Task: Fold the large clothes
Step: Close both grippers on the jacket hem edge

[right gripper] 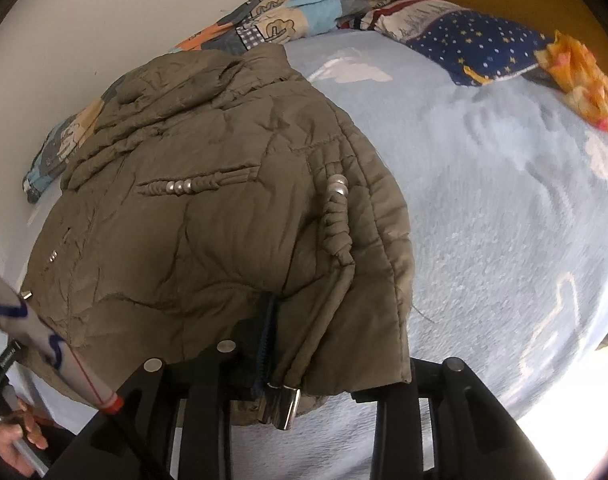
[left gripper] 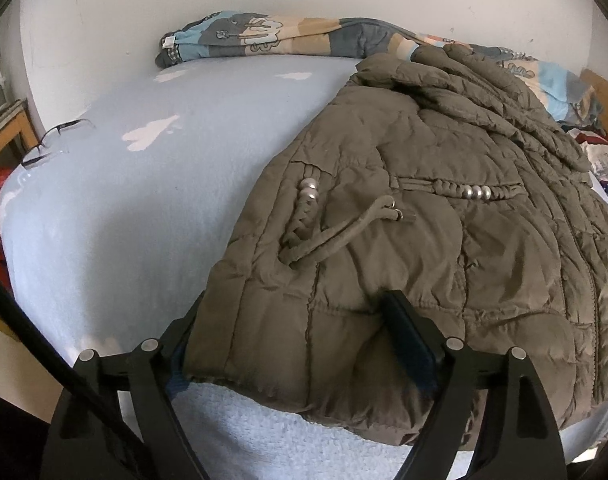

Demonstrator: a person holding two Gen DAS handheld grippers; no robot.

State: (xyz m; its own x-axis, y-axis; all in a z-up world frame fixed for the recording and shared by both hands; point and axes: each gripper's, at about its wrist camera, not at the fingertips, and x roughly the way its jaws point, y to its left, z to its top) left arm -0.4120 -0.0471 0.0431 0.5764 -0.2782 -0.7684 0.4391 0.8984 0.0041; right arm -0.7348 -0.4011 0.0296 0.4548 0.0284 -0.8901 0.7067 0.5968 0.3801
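On blue bed (left gripper: 104, 220), puffy olive jacket (left gripper: 424, 220): soft, bulky, slippery; best pinched at hem. Left gripper (left gripper: 296, 344) agape astride hem corner; right gripper (right gripper: 332, 356) clamping hem.

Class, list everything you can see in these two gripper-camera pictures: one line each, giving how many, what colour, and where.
jacket: one, olive quilted, lying on the bed, hem toward the cameras
bed sheet: one, pale blue with white shapes, under the jacket
quilt: one, patchwork blue, beige, grey, along the wall
glasses: one pair, dark frame, at the sheet's far left edge
pillow: one, navy with stars, at the head of the bed
orange cloth: one, orange-yellow, beside the pillow
left gripper: one, black, astride the jacket hem
right gripper: one, black, fingers around the jacket hem
hand: one, lower left of the right view
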